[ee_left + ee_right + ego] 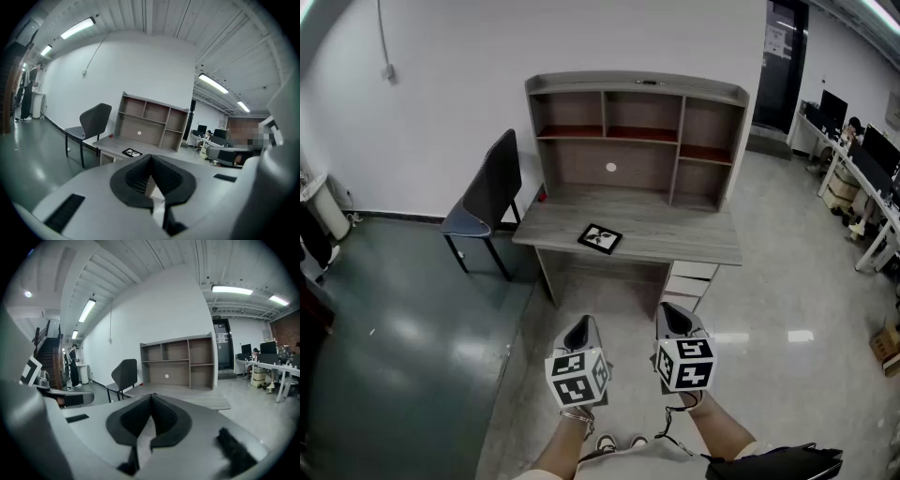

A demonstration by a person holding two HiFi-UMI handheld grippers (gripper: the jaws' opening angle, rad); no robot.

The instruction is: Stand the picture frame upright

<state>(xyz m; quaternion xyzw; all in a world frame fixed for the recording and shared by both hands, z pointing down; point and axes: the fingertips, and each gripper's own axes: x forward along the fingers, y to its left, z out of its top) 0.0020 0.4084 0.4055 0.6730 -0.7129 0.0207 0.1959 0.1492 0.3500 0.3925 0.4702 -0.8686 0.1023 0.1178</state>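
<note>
On the grey desk [684,239], well ahead of the person, the picture frame [600,238] lies flat and face up near the front edge, below the shelf unit [637,131]. A dark chair [487,192] stands at the desk's left. The left gripper [580,328] and right gripper [676,317] hang side by side over the floor, well short of the desk, each with its jaws pressed together on nothing. By this, the task is at its approach step, the frame untouched. The next move calls for closing in on the desk, parting one pair of jaws and catching a frame edge to tip it up; whether a stand sits behind it cannot be told
</note>
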